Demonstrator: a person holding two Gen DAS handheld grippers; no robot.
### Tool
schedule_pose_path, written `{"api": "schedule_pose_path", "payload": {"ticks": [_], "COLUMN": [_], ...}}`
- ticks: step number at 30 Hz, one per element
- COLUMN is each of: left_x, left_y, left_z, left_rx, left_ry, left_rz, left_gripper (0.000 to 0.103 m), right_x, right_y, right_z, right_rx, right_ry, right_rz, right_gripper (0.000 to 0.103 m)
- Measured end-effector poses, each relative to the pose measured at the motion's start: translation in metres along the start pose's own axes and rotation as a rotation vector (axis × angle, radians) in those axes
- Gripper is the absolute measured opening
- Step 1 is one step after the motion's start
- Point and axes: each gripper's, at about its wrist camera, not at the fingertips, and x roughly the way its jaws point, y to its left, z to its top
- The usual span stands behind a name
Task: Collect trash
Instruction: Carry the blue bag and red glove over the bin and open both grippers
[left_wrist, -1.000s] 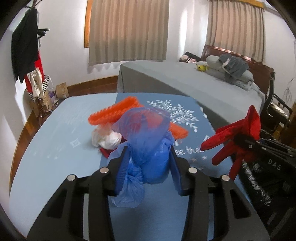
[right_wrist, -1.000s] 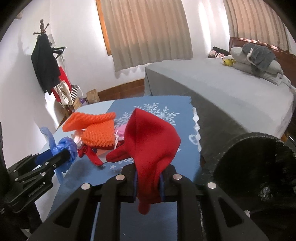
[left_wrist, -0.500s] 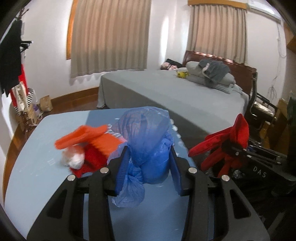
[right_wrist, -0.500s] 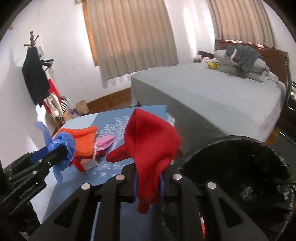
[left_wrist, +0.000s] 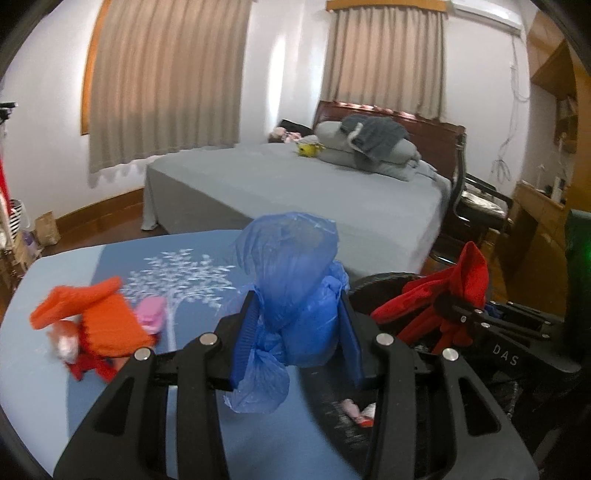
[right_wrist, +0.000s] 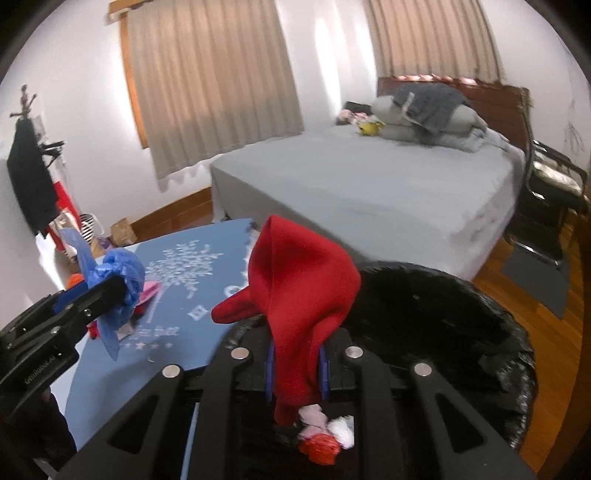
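On the left of the blue table (left_wrist: 44, 384) lies a small heap: an orange knit (left_wrist: 99, 314) on top, a pink scrap (left_wrist: 149, 314) beside it, something red (left_wrist: 88, 369) under its near edge and a whitish wad (left_wrist: 64, 341) at its left, all blurred. A white tree print (left_wrist: 184, 273) marks the darker cloth next to the heap.

In the middle of the left wrist view, the left gripper (left_wrist: 297, 332) has its jaws part-way apart and pinching a blue bag (left_wrist: 291, 295), a knotted bundle of thin plastic that bulges above the pads and trails a loose tail below them. The bag hangs over the table's right edge, just beside the bin (left_wrist: 373, 286).

To the right, the right gripper (right_wrist: 295, 365) has its jaws nearly pressed together on a red glove (right_wrist: 299, 280). The glove stands up in a peak above the pads, one finger pointing left, its lower end dangling beneath them. It is held over the left rim of the bin, which is lined with black plastic. In the right wrist view, white, pink and red scraps (right_wrist: 323, 435) lie at the bin's bottom, below the glove.

Behind all this stands a grey bed (right_wrist: 369, 177) with pillows (right_wrist: 424, 114) at its head, and curtains (right_wrist: 210, 74) cover the windows. At far right a dark chair (right_wrist: 550, 184) stands on the wooden floor (right_wrist: 535, 332).
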Motion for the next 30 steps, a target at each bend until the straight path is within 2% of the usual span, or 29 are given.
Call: {"api": "schedule_pose_path", "payload": {"ticks": [9,10,12,15,17,18,20,22,23,25,27,30], "left_x": [0.033,0.037,0.042,0.05,0.055,0.057,0.059,0.059,0.059,0.058,0.055,0.049], "left_y": [-0.047,-0.052,-0.057,-0.066,-0.07,-0.071,-0.071,-0.069,-0.068,-0.064,-0.057,-0.047], "left_z": [-0.003,-0.004,-0.005,-0.006,-0.007,-0.008,-0.009,-0.008,-0.008,-0.008,-0.007,-0.005], "left_rx": [0.058,0.065,0.075,0.091,0.093,0.094,0.1,0.099,0.099,0.096,0.092,0.087], "left_ry": [0.04,0.044,0.05,0.062,0.072,0.075,0.077,0.075,0.074,0.07,0.062,0.049], "left_rz": [-0.087,-0.095,-0.108,-0.134,-0.158,-0.163,-0.165,-0.163,-0.159,-0.145,-0.124,-0.086], "left_gripper": [0.041,0.041,0.041,0.045,0.054,0.055,0.066,0.068,0.07,0.075,0.078,0.085], "right_x": [0.001,0.0,-0.001,-0.002,-0.004,-0.005,-0.007,-0.01,-0.011,-0.012,-0.014,-0.016], "right_y": [-0.049,-0.053,-0.06,-0.068,-0.075,-0.078,-0.081,-0.084,-0.085,-0.087,-0.087,-0.086], "right_z": [-0.008,-0.008,-0.01,-0.011,-0.013,-0.013,-0.014,-0.015,-0.015,-0.014,-0.014,-0.012], "right_rx": [0.063,0.066,0.074,0.084,0.093,0.096,0.099,0.097,0.098,0.099,0.1,0.099], "right_ry": [0.039,0.041,0.044,0.047,0.048,0.047,0.04,0.036,0.031,0.023,0.012,-0.006], "right_rz": [-0.089,-0.095,-0.105,-0.119,-0.125,-0.133,-0.142,-0.151,-0.155,-0.165,-0.178,-0.185], "right_gripper": [0.017,0.021,0.022,0.022,0.032,0.04,0.047,0.06,0.062,0.074,0.08,0.093]}}
